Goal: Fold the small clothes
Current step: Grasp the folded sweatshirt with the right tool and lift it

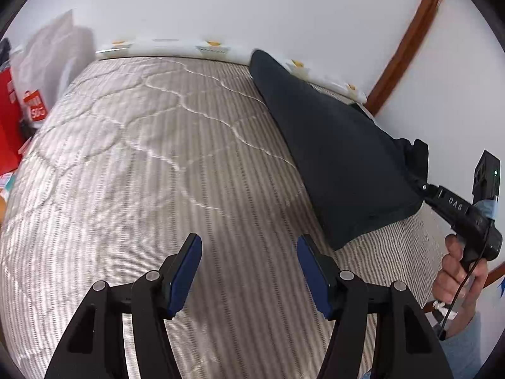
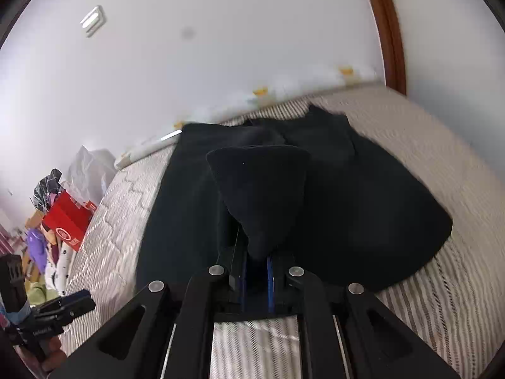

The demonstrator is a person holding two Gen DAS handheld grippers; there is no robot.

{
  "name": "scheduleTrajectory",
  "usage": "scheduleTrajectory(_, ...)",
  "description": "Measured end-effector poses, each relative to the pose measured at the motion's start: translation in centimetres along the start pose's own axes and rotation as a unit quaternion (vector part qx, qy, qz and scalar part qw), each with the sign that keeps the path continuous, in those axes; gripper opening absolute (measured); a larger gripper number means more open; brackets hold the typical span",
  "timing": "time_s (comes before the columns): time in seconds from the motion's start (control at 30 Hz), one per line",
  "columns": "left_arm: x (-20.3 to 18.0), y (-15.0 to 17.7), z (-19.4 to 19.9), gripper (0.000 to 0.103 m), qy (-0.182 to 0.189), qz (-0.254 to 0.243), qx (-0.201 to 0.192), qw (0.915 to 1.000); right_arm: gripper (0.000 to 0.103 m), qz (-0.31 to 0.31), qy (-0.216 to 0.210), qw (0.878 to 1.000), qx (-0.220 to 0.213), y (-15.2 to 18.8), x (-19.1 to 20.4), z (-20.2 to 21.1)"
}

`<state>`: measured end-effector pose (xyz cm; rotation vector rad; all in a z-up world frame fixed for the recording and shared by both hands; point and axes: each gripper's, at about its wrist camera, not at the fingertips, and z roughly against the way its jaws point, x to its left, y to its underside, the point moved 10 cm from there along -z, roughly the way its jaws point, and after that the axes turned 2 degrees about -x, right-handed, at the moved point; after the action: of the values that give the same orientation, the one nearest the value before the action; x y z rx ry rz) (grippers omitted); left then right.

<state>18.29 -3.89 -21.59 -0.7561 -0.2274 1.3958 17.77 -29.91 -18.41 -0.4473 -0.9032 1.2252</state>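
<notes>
A dark, nearly black garment (image 1: 341, 158) lies on the striped mattress (image 1: 176, 158) toward its right side. My right gripper (image 2: 256, 263) is shut on a fold of this dark garment (image 2: 262, 195), lifting a cone of cloth above the part that lies flat. In the left wrist view the right gripper (image 1: 424, 188) comes in from the right, held by a hand (image 1: 457, 278), pinching the garment's near corner. My left gripper (image 1: 249, 249) is open above bare mattress, left of the garment, with nothing between its blue pads (image 1: 186, 271).
A white wall (image 1: 252, 6) and a patterned sheet edge (image 1: 214, 47) bound the mattress at the back. A wooden frame (image 1: 407, 41) stands at the right. Red boxes (image 2: 68, 221), bags and piled clothes sit beyond the left edge.
</notes>
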Motion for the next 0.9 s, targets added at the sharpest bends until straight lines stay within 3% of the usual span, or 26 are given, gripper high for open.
scheduleTrajectory(0.33,-3.1,0.5,-0.3,0.062,0.008,-0.028,0.001,0.9996,0.029,0.046,0.021,0.999,-0.005,0.4,-2.3,2.2)
scheduleTrajectory(0.43,-4.2,0.5,-0.7,0.067,0.020,-0.036,0.002,0.9992,0.041,0.040,0.022,0.999,-0.009,0.2,-3.0,3.0)
scheduleTrajectory(0.5,-4.8,0.7,-1.3,0.068,0.018,-0.045,0.007,0.9988,0.062,0.033,0.013,0.999,-0.014,-0.1,-3.3,3.7)
scheduleTrajectory(0.53,-5.2,0.8,-1.6,0.068,0.020,-0.046,0.010,0.9987,0.065,0.027,0.004,1.000,-0.015,-0.1,-3.3,3.8)
scheduleTrajectory(0.9,-8.6,0.4,-6.6,0.069,0.023,-0.075,0.039,0.9961,0.065,-0.007,-0.018,1.000,-0.010,-1.7,-3.3,-0.3)
